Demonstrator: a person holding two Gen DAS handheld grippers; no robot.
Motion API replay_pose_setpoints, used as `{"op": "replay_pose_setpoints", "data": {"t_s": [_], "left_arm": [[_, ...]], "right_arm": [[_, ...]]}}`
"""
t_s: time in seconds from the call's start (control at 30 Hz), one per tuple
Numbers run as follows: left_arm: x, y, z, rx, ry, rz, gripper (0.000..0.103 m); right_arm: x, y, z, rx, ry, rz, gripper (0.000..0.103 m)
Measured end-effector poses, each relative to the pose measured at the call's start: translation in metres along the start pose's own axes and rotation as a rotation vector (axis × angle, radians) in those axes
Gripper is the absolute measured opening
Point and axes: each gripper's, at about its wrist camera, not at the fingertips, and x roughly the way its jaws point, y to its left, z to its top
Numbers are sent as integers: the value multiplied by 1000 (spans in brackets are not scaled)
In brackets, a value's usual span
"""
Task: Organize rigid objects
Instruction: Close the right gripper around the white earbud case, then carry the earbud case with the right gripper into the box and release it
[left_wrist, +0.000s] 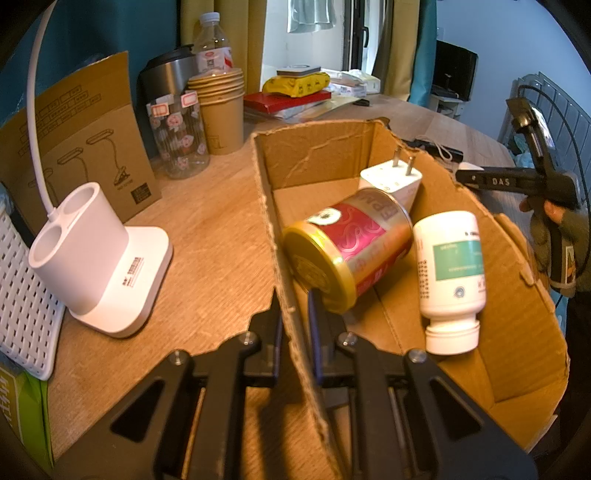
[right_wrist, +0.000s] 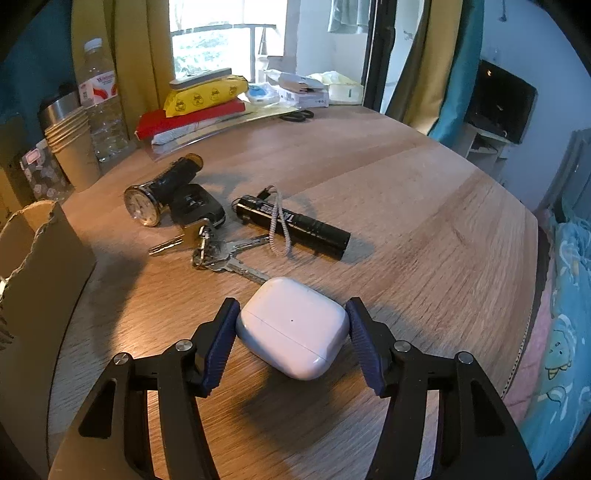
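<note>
My left gripper (left_wrist: 294, 300) is shut on the left wall of an open cardboard box (left_wrist: 269, 206), one finger on each side. Inside the box lie a gold and red can (left_wrist: 351, 243), a white pill bottle (left_wrist: 450, 269) and a white charger plug (left_wrist: 391, 181). In the right wrist view my right gripper (right_wrist: 292, 323) straddles a white earbud case (right_wrist: 291, 328) on the wooden table, its blue pads (right_wrist: 221, 343) touching both sides. Beyond the case lie keys (right_wrist: 218, 253), a key fob (right_wrist: 195, 208), a slim black flashlight (right_wrist: 295, 229) and a bigger torch (right_wrist: 162, 192).
Left of the box stand a white lamp base (left_wrist: 99, 254), a printed cardboard sleeve (left_wrist: 85, 140), a glass jar (left_wrist: 181, 136) and stacked paper cups (left_wrist: 221, 110). A white perforated basket (left_wrist: 22, 295) is at far left. The table edge (right_wrist: 524, 295) runs close on the right.
</note>
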Motion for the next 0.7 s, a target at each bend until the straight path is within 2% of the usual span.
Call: {"op": "replay_pose_setpoints", "data": {"t_s": [0.7], "left_arm": [[0, 0, 0, 0, 0, 0, 14]], "right_arm": [[-42, 42, 2, -75, -73, 89, 62]]}}
